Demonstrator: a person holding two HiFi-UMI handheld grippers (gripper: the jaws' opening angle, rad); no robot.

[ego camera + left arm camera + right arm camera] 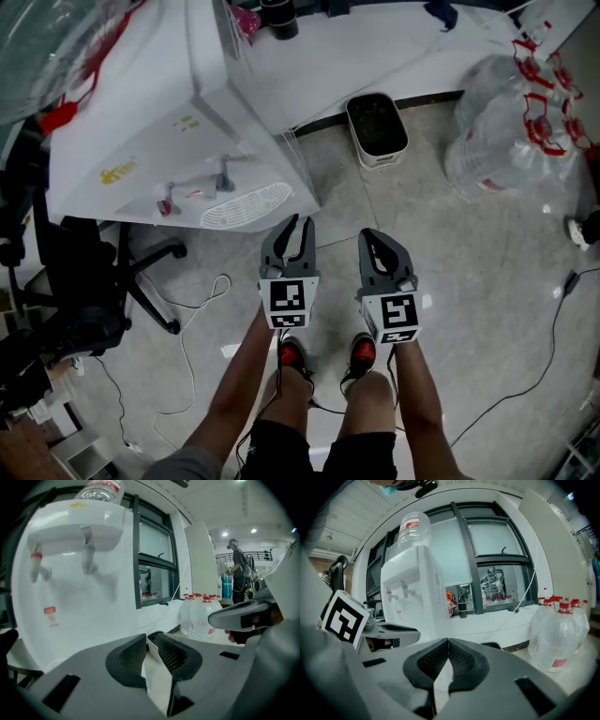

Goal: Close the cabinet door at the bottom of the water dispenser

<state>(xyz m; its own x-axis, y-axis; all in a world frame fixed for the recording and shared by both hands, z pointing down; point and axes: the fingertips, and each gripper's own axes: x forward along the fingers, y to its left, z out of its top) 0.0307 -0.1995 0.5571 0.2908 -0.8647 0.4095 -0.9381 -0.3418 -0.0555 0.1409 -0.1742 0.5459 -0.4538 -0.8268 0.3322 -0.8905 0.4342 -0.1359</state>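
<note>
A white water dispenser [141,122] stands on the tiled floor [469,262], ahead and left of the person, its bottom cabinet door out of sight below the taps. Clear water jugs [506,122] stand well to the right. The left gripper [298,225] is near the dispenser, fingers [129,660] slightly spread and empty; the right gripper [373,239] is alongside, fingers [461,660] pressed together.

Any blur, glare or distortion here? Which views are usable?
Left gripper view: the water dispenser and its taps are smeared and soft, with black fisheye corners. Right gripper view: sharp, but the window frames bow with the lens. Head view: crisp and evenly lit, with only small bright reflections on the floor.
</note>
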